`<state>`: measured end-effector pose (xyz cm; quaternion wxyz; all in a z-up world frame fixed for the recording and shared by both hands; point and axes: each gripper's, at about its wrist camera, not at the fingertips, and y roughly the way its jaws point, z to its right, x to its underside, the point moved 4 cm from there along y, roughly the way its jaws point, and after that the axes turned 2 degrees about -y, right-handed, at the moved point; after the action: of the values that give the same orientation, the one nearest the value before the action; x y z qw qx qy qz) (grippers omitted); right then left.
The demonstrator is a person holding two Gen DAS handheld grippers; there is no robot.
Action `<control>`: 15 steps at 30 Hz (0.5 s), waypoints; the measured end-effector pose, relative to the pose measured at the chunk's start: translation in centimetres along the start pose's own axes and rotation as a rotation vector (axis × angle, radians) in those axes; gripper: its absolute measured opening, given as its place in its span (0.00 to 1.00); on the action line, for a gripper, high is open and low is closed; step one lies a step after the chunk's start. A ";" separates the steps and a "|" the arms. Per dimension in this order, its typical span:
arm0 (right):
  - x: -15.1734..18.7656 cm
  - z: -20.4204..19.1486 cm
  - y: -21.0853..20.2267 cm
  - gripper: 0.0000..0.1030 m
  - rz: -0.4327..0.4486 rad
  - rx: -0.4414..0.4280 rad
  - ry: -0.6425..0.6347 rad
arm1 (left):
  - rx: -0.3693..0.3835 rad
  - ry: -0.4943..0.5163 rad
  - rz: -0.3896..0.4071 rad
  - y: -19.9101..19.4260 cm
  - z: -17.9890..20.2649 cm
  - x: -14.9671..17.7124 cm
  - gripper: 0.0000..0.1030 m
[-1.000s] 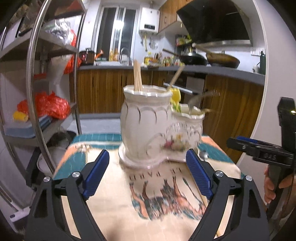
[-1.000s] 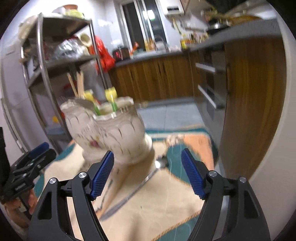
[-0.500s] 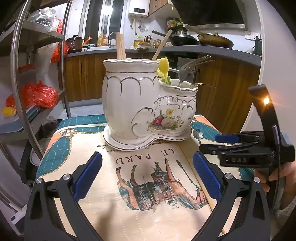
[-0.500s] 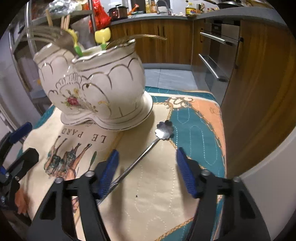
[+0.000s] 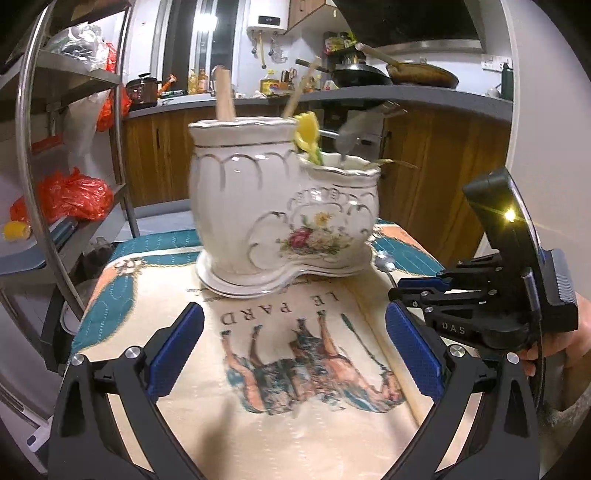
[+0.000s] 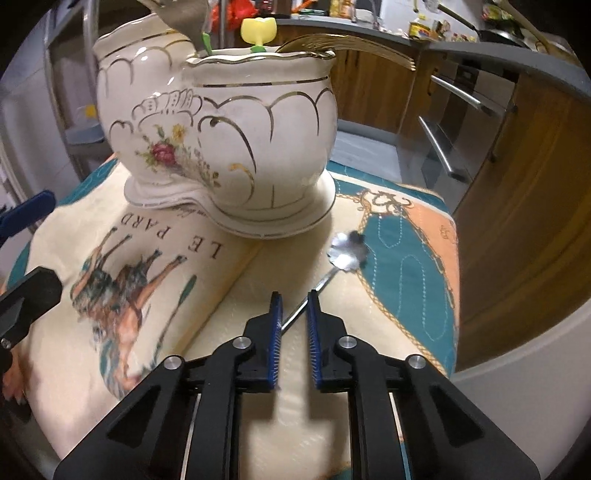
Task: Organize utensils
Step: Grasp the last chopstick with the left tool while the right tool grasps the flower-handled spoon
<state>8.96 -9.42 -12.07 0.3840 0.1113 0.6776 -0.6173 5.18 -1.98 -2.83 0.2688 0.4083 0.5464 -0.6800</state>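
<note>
A white ceramic utensil holder with gold trim and a rose print stands on the printed cloth; it also shows in the right wrist view. It holds chopsticks, yellow-topped picks and forks. A small metal spoon with a flower-shaped bowl lies on the cloth right of the holder. My right gripper has its jaws narrowed around the spoon's handle, with a small gap still showing. My left gripper is open and empty, in front of the holder.
A metal shelf rack with red bags stands to the left. Wooden kitchen cabinets and a counter run behind. The table's right edge drops off close to the spoon.
My right gripper moved down and forward over the spoon's handle and its jaws closed from wide open to nearly shut. The left gripper shifted slightly and stays open.
</note>
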 end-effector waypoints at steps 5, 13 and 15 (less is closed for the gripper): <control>1.6 1.1 -1.3 0.09 0.010 -0.044 0.007 | 0.028 0.054 -0.052 0.4 2.8 0.0 0.84; 2.5 1.7 -2.0 0.07 0.024 -0.104 -0.002 | 0.074 0.072 -0.233 3.2 5.9 2.1 0.46; 2.4 1.8 -1.9 0.06 0.024 -0.115 -0.003 | 0.081 0.065 -0.276 4.0 6.0 2.7 0.32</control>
<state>6.79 -12.28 -12.13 0.3983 0.0962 0.7098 -0.5729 5.39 -8.59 -6.79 0.1381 0.3615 0.5778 -0.7186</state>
